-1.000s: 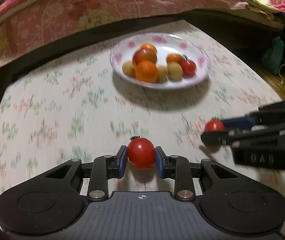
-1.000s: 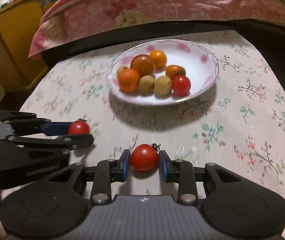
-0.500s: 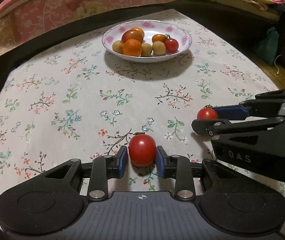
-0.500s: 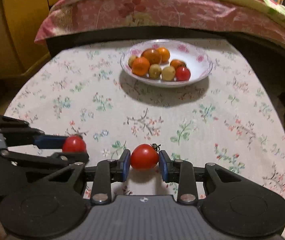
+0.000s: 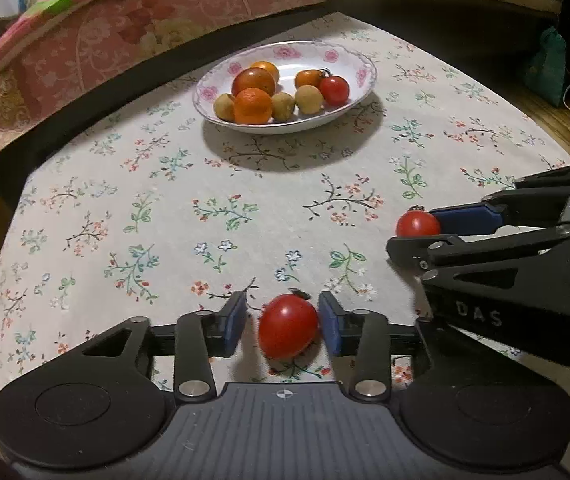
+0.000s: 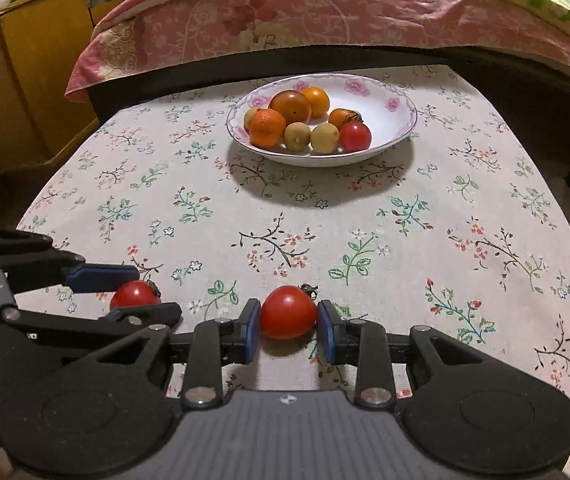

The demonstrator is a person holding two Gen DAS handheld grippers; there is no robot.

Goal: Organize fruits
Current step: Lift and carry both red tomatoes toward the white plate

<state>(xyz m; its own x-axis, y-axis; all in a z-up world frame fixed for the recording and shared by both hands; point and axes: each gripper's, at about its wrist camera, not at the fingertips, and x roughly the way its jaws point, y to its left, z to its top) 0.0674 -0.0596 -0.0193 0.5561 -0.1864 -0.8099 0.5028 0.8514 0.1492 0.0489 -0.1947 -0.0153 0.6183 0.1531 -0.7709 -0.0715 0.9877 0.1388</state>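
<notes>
A red tomato (image 5: 288, 326) sits on the flowered tablecloth between the blue pads of my left gripper (image 5: 281, 320). Those jaws are opening: a gap shows on the tomato's left side, and the right pad is just at its skin. My right gripper (image 6: 288, 320) is shut on a second red tomato (image 6: 288, 312), held low over the cloth. Each gripper shows in the other's view: the right gripper (image 5: 417, 228) with its tomato (image 5: 417, 224), and the left gripper (image 6: 125, 292) with its tomato (image 6: 135, 294). A white rose-patterned plate (image 5: 345, 64) with several oranges, tomatoes and small yellowish fruits stands at the table's far side.
A bed with a pink floral quilt (image 6: 285, 20) runs behind the table. A yellow wooden cabinet (image 6: 25, 60) stands at the back left. A green bag (image 5: 551, 64) lies on the floor to the right. The plate (image 6: 385, 120) has bare room on its right half.
The left jaws have spread and the left pad has come off its tomato, which now rests on the cloth. Both grippers drew back from the plate. The right grip is unchanged.
</notes>
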